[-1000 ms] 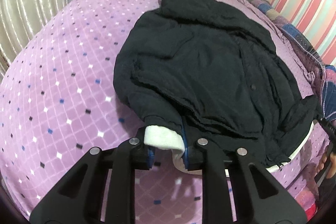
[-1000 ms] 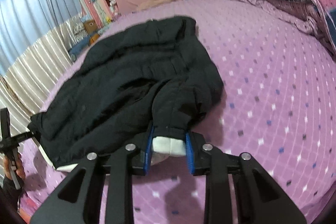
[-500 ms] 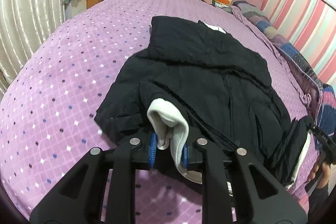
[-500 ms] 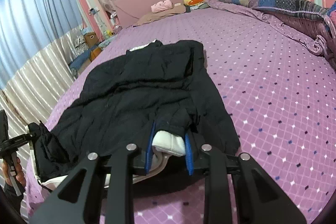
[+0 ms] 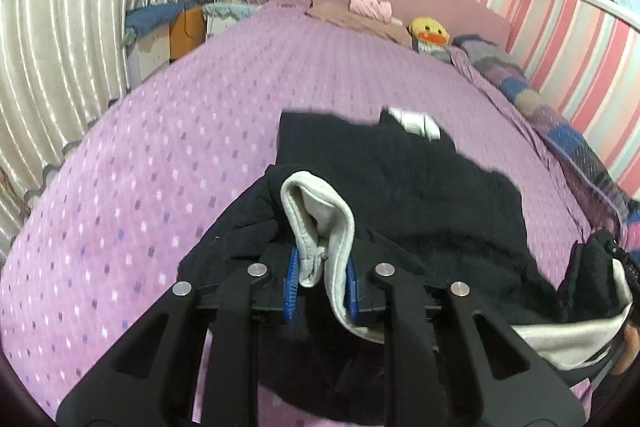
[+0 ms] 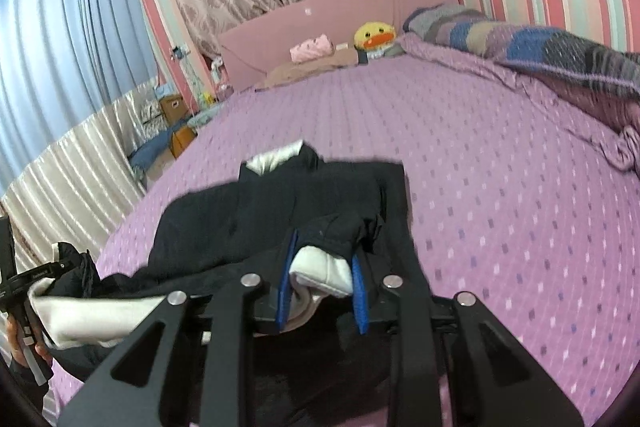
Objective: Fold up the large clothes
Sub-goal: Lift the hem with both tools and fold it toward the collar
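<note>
A black jacket [image 5: 404, 183] with white lining lies on the purple bed; its near hem is lifted and carried over the rest. My left gripper [image 5: 320, 279] is shut on one corner of the hem, white lining bulging up between the blue pads. My right gripper [image 6: 322, 281] is shut on the other hem corner, black cloth and white lining pinched between its pads. The jacket [image 6: 280, 211] stretches away from it toward the white-lined collar [image 6: 276, 157]. Each view shows the other gripper at its edge: right gripper [image 5: 624, 267], left gripper [image 6: 24, 283].
The purple patterned bed cover [image 5: 160, 163] spreads around the jacket. A checked quilt [image 6: 520, 43] lies bunched along the right side. A yellow duck toy [image 5: 430, 31] and pink pillow [image 5: 370, 7] sit by the pink headboard. Curtains and boxes [image 5: 184, 23] stand on the left.
Both grippers have risen and moved toward the headboard, lifting the jacket's hem up and over its body. The jacket's visible length has shortened and the white-lined collar has come into view.
</note>
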A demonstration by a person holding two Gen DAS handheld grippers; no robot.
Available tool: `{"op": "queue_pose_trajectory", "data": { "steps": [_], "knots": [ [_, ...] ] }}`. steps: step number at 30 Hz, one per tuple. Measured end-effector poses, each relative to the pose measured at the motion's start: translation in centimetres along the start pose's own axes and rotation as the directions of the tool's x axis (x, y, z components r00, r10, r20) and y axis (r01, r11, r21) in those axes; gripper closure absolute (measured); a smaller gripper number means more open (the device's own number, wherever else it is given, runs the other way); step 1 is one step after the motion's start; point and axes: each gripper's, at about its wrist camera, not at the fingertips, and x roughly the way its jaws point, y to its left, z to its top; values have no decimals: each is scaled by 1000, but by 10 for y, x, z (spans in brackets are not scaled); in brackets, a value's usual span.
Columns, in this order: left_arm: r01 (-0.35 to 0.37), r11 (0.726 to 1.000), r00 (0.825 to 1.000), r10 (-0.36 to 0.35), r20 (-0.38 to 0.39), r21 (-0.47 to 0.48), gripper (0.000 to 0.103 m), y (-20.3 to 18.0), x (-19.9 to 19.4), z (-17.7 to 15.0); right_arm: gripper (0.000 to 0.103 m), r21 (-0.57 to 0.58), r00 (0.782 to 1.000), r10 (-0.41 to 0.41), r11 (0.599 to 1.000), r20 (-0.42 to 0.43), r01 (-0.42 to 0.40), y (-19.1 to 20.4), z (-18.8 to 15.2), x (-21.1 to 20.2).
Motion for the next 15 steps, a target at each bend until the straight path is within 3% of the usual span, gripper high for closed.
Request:
{"op": "queue_pose_trajectory", "data": {
  "steps": [9, 15],
  "knots": [
    [-40, 999, 992, 39, 124, 10, 86, -30, 43, 119, 79, -35, 989, -19, 999, 144, 24, 13, 124, 61],
    [-66, 998, 987, 62, 150, 21, 85, -39, 86, 170, 79, -91, 986, -74, 992, 147, 88, 16, 162, 120]
  ]
}}
